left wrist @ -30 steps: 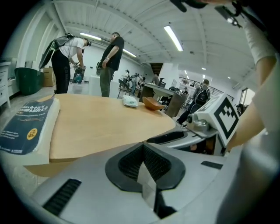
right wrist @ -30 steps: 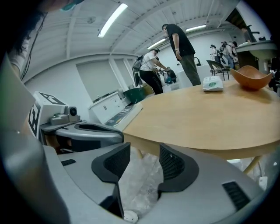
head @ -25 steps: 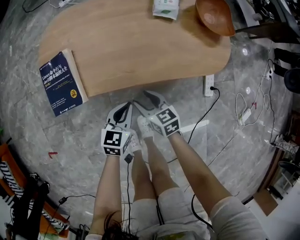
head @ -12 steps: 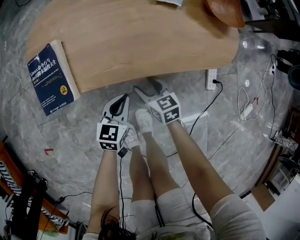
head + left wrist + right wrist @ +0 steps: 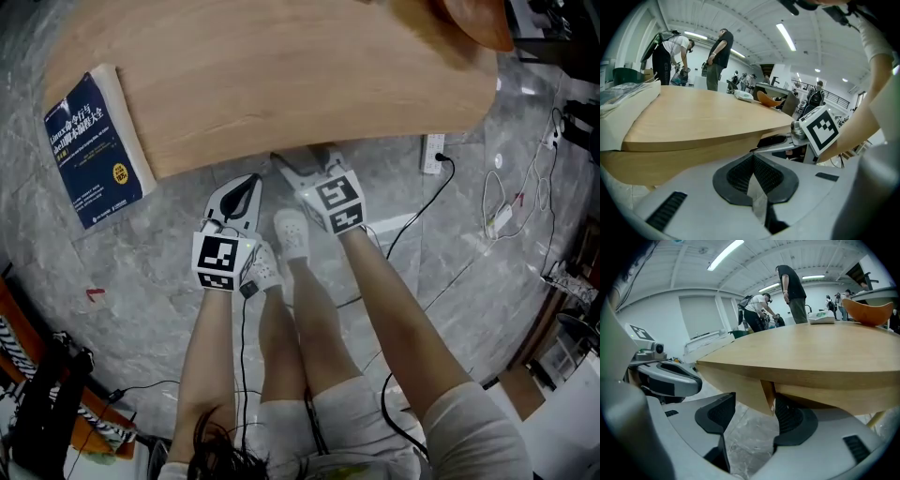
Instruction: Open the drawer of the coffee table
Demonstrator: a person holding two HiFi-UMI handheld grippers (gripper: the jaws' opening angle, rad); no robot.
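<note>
Now, with the 2 jaws of your right gripper (image 5: 754,416) just opened wide and gripping nothing, steer toward 12 o'clock until they straddle the drawer (image 5: 740,387) under the coffee table (image 5: 281,84) edge, then pinch; your left gripper (image 5: 752,176), at 9 o'clock, is closed on nothing

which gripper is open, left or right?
The right gripper: its jaws have just been opening and stand apart, nothing gripped, at the coffee table edge. The left gripper has its jaws pressed together, empty.
</note>
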